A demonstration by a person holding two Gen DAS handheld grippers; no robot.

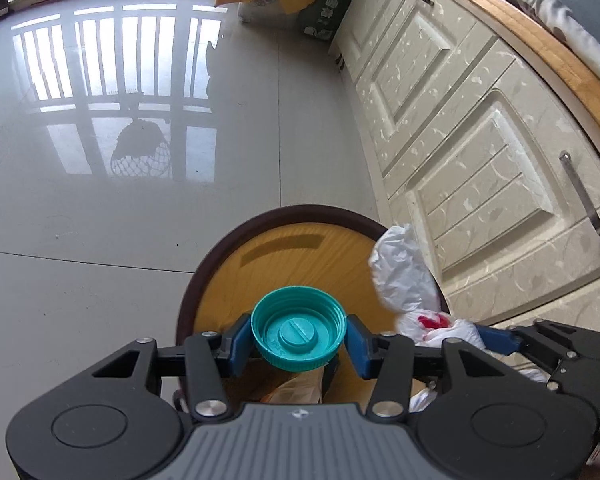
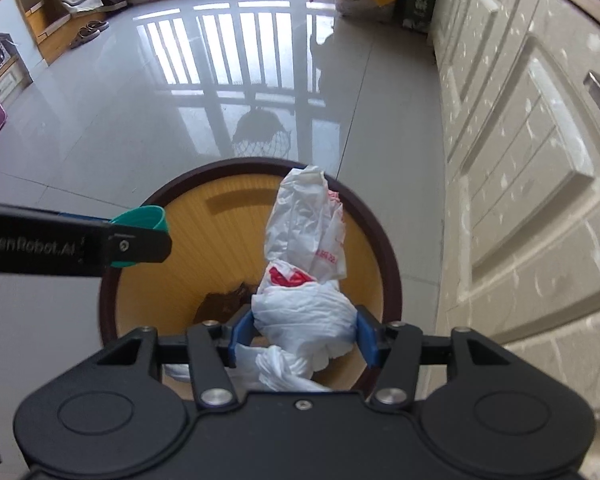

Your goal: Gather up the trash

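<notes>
The round teal plastic screw cap, open side up, sits low in the centre of the left wrist view, pinched by its ribbed rim between the blue pads of the left gripper. In the right wrist view the same cap shows at centre left, above the open mouth of the round bin with a dark brown rim and yellow wood-grain inner wall. The crumpled white plastic bag with red print stands in the lower centre of that view, its bulk squeezed between the blue pads of the right gripper, also over the bin.

Both pieces look carried to the drop point, so the step in hand seems to be the release. The next move probably calls for opening each pair of fingers while the item is inside the rim line; the bag's tall loose top leans toward the far rim and could catch there.

A dark brown lump at the bin's bottom is too unclear to name. The grippers hide the near rim, and the bag's lower tail is cut off behind the right gripper's body. Cream cabinet doors fill the right side.
</notes>
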